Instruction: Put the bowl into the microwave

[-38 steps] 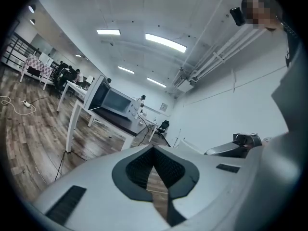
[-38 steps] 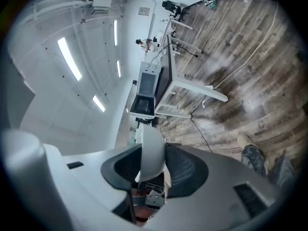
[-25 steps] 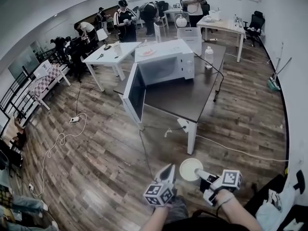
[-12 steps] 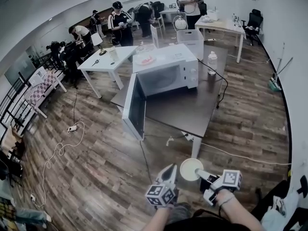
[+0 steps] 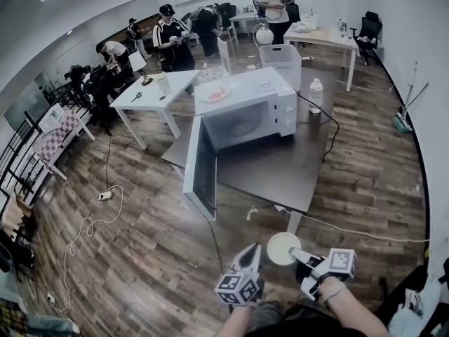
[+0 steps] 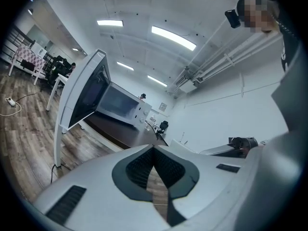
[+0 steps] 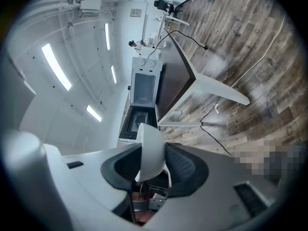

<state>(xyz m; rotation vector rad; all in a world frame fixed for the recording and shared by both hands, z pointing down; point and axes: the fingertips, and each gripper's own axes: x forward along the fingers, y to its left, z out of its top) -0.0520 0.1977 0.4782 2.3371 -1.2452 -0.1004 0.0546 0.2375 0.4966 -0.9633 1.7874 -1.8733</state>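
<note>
Wood-plank flooring [image 5: 140,258] runs across a big office where people work round a white table [image 5: 151,93] at the far left. A power strip [image 5: 105,196] lies on the boards below it with a pale cable trailing towards you.

Ahead of you stands a dark table [image 5: 280,177]. The microwave [image 5: 252,107] sits on its far left part, and its door [image 5: 200,167] is swung wide open past the table's left edge, so the cavity faces you. What the cavity holds can't be made out. On the microwave's top, towards the left, rests a plate [image 5: 214,93] with something reddish on it. Behind the table's far edge is a translucent bin [image 5: 280,56], and what is in it can't be told either. A water bottle [image 5: 316,95] stands upright at the table's far right edge.

Low in the head view, your left gripper [image 5: 247,255] points towards the table with its jaws closed together and nothing between them. Your right gripper [image 5: 298,255], just beside it, is clamped on the rim of the white bowl [image 5: 280,248]. You hold the bowl in the air over the floor, just off the table's near corner and well short of the microwave. Its inside shows plain white.
</note>
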